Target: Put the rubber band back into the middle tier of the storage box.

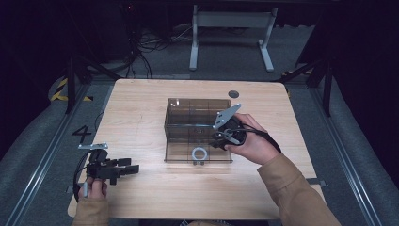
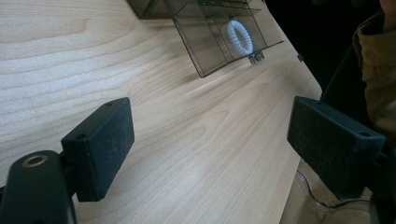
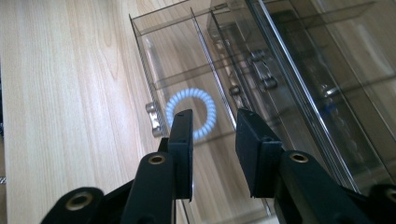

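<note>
A smoky clear drawer box [image 1: 197,115] stands in the middle of the wooden table [image 1: 141,108]. Its lowest drawer [image 1: 179,154] is pulled out toward me, and a white coiled ring [image 1: 199,153] lies in it. My right gripper [image 1: 217,141] hovers over the box's right front, pointing down at the drawer, open with nothing between its pads. In the right gripper view the ring [image 3: 205,100] lies in the drawer below and beyond the gripper [image 3: 215,119]. My left gripper [image 1: 131,165] rests low at the table's front left, open and empty. The left gripper view has the ring [image 2: 239,37] far ahead of that gripper [image 2: 210,116].
A dark round grommet [image 1: 233,93] sits near the table's back edge. A tan sleeve [image 1: 291,188] reaches in from the bottom right. Beyond the table stand a white desk frame [image 1: 230,28] and floor cables [image 1: 146,47].
</note>
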Motion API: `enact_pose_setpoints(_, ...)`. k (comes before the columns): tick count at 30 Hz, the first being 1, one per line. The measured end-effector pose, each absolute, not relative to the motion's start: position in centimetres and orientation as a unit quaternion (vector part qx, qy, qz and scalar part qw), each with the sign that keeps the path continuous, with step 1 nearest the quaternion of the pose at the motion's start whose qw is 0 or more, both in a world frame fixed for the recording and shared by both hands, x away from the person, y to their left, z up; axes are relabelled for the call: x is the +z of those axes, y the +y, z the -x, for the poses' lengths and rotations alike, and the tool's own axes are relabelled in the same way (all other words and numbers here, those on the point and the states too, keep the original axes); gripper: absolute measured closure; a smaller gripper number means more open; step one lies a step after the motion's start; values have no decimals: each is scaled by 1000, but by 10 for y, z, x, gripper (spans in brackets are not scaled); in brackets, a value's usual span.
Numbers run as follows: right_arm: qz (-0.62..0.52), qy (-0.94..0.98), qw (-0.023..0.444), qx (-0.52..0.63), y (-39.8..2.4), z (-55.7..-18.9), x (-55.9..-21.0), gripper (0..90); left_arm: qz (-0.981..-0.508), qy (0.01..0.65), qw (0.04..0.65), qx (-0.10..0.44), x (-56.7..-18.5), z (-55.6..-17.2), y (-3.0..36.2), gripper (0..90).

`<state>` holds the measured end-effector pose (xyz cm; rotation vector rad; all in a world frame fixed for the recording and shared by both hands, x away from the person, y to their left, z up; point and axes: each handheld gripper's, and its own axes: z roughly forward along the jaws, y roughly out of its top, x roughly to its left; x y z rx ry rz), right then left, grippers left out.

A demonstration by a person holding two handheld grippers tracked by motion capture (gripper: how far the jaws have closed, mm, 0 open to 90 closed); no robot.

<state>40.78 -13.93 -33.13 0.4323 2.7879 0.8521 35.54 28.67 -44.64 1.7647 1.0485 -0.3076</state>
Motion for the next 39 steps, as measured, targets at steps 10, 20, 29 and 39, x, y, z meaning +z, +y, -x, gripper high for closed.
enact_pose_setpoints(10, -171, 931, 107, 303, -173, -398, -325, 674, -733, 435, 507, -129, -446, -357, 285, 155)
enact_pose_setpoints(20, -202, 918, 115, 321, -208, -392, -326, 673, -732, 436, 507, -129, -447, -357, 285, 155)
enact_pose_setpoints(29, -229, 906, 121, 334, -233, -384, -335, 670, -733, 435, 507, -129, -446, -356, 285, 155)
enact_pose_setpoints(39, -266, 890, 128, 347, -262, -377, -350, 656, -735, 432, 506, -130, -447, -357, 284, 155)
